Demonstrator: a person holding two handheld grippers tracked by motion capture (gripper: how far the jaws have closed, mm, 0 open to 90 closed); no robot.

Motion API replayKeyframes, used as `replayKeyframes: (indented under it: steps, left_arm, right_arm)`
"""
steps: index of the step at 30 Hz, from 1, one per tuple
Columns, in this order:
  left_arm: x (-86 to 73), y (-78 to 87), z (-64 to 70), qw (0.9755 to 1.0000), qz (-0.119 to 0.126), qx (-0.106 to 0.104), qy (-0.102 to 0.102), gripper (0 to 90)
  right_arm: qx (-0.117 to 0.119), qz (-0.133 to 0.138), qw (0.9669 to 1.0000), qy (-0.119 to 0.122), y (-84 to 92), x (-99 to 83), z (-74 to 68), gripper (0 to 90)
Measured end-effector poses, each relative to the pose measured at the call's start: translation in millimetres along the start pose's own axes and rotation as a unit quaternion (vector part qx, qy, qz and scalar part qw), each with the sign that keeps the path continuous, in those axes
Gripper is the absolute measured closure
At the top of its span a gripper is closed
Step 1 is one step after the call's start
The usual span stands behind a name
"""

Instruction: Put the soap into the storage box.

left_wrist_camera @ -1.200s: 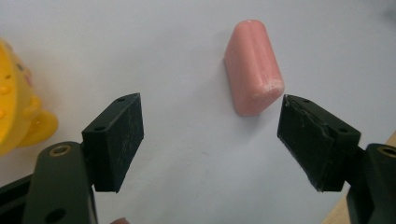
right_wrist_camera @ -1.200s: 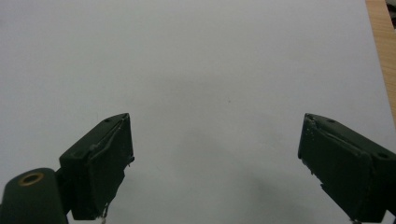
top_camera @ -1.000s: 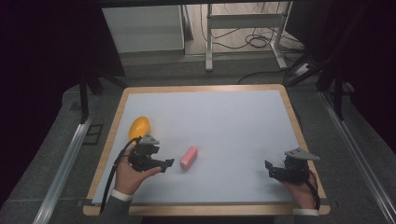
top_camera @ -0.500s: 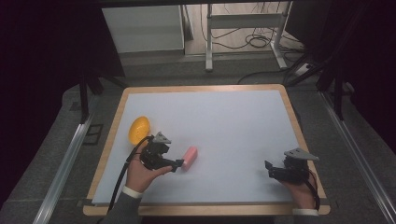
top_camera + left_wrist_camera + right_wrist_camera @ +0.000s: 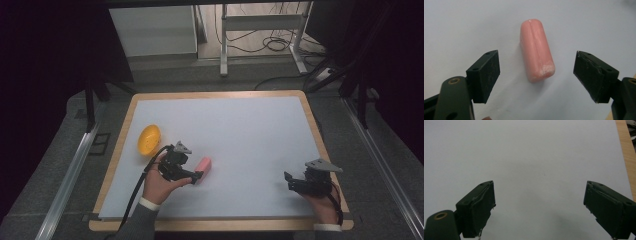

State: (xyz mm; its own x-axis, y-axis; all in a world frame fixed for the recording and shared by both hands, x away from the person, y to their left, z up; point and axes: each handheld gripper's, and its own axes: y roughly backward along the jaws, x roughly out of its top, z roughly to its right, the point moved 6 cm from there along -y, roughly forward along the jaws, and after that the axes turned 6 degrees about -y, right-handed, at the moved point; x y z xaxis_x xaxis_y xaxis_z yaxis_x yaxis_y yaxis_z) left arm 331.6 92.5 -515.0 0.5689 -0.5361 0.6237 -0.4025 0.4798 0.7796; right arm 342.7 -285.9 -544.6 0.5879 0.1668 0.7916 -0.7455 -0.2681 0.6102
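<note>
**Left gripper brought up to the pink sausage**

Since the earlier frame the left gripper (image 5: 536, 75) has been moved forward to the pink sausage (image 5: 537, 50), which lies on the white table (image 5: 250, 130) between jaws held wide apart (probably for grasping). The right gripper (image 5: 539, 207) is likewise held apart, over bare table.

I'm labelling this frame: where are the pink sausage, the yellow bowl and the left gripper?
pink sausage (image 5: 537, 53), left gripper view, middle of its body
yellow bowl (image 5: 149, 139), high view, its inside
left gripper (image 5: 199, 176), high view, between its jaws
</note>
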Motion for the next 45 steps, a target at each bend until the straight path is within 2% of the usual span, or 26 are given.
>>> replayKeyframes:
  steps: [4, 9, 17, 21, 31, 37, 39, 42, 45]
  left_arm:
    - [3.3, -6.5, 1.6, 1.0, -0.007, -0.001, 0.0, 21.7]
    - [9.9, -18.9, 1.7, 0.9998, -0.011, -0.006, 0.012, 22.0]
    - [16.4, -42.4, 2.9, 0.9991, -0.038, 0.007, 0.019, 24.0]
    - [18.4, -48.1, 3.1, 0.9988, -0.044, 0.009, 0.021, 27.9]
    - [14.4, -61.7, 2.6, 0.9972, -0.065, 0.031, 0.023, 35.0]
    - [7.4, -69.5, 4.0, 0.9963, -0.071, 0.033, 0.036, 41.5]
    - [6.6, -70.4, 4.4, 0.9963, -0.071, 0.031, 0.038, 47.3]
    - [6.8, -70.2, 3.5, 0.9962, -0.067, 0.039, 0.039, 55.6]
    - [6.7, -69.2, 2.8, 0.9965, -0.063, 0.043, 0.036, 59.4]
  right_arm:
    - [-0.002, -0.001, 1.0, -0.001, -0.2, -0.6, 1.2, 9.9]
    - [-0.004, 0.0, 1.0, -0.001, 0.2, -0.2, 1.7, 9.9]
    - [-0.006, -0.001, 1.0, -0.005, -0.1, -1.0, 4.3, 9.9]
    - [0.002, 0.006, 1.0, 0.002, 1.1, 0.2, 3.1, 9.9]
    - [-0.001, 0.007, 1.0, 0.001, 1.1, 0.2, 3.8, 9.9]
    - [-0.003, 0.009, 1.0, -0.003, 2.9, 0.5, 5.9, 9.9]
    - [-0.003, 0.009, 0.9999, -0.004, 3.2, 0.7, 6.0, 9.9]
    - [-0.003, 0.008, 0.9999, -0.005, 2.5, 0.6, 6.4, 9.9]
    - [-0.005, 0.007, 1.0, -0.004, 1.8, 0.1, 6.8, 9.9]
